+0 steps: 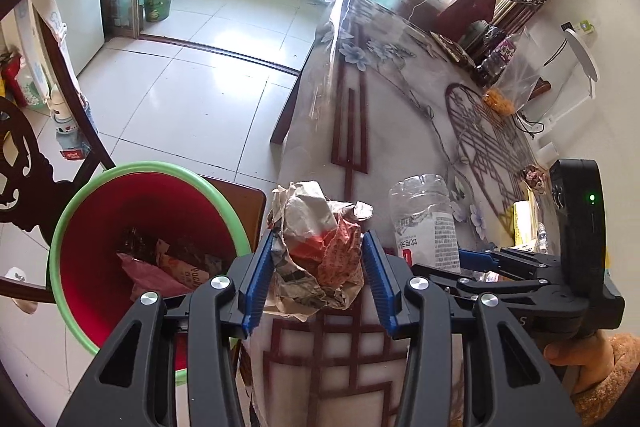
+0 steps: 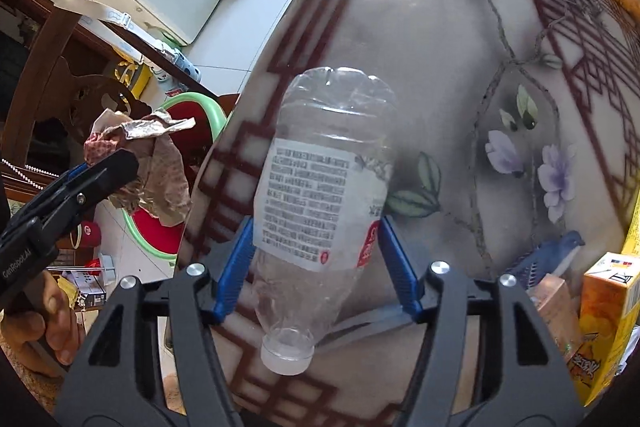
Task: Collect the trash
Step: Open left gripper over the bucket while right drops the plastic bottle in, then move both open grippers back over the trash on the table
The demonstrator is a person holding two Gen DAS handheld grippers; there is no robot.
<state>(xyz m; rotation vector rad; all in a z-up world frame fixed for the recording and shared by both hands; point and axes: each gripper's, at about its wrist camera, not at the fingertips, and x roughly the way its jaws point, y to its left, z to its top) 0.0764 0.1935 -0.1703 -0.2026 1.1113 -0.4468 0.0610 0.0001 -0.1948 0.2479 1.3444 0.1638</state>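
The left claw (image 1: pixel 318 259) grips a crumpled paper wad (image 1: pixel 316 247) between its blue pads, in the lower middle of the left wrist view, above the near edge of the tabletop (image 1: pixel 400 115). A red bin (image 1: pixel 120 211) with a green rim sits at lower left, already holding wrappers. In the right wrist view, the right claw (image 2: pixel 316 259) straddles a clear plastic bottle (image 2: pixel 320 187) lying on the tabletop, cap toward the camera. Its pads sit right at the bottle's sides; whether they press I cannot tell. An orange carton (image 2: pixel 604 311) stands at lower right.
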